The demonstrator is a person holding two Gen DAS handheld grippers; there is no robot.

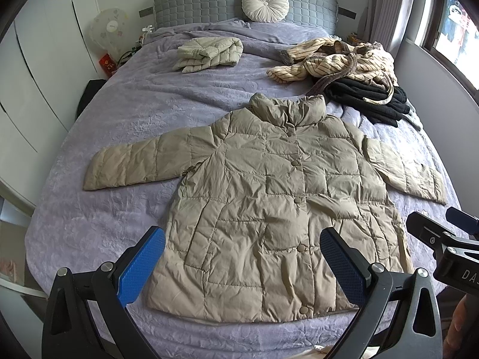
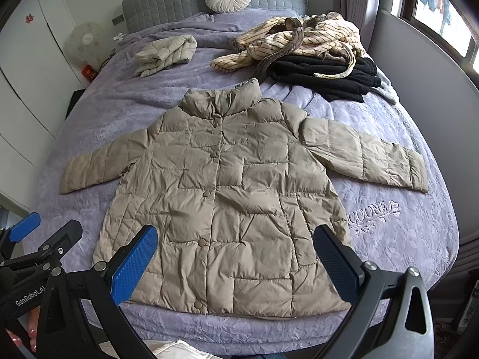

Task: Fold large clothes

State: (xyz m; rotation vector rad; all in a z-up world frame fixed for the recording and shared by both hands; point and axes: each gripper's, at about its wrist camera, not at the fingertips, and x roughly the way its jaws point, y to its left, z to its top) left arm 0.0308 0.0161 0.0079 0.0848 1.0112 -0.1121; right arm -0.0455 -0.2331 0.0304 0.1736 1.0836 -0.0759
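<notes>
A tan quilted puffer coat lies face up and spread flat on the bed, buttoned down the front, collar toward the headboard, both sleeves stretched out to the sides. The lavender bedspread is embroidered beside the coat's right sleeve with lettering that reads "COONE" over "PARIS"; the first letters are tucked under the coat's hem.

The left gripper hangs above the coat's lower hem with its blue-padded jaws wide apart and nothing between them. The right gripper hangs just beside it over the same hem, jaws equally spread and empty. In the right wrist view the left tool's black body carries the white print "GenRobot.AI"; in the left wrist view the right tool shows letters that look like "DAS", cut off at the edge.

Farther up the bed sit a folded pale puffer jacket, a crumpled cream striped garment and a stack of black clothes. A round pleated cushion leans on the headboard.
</notes>
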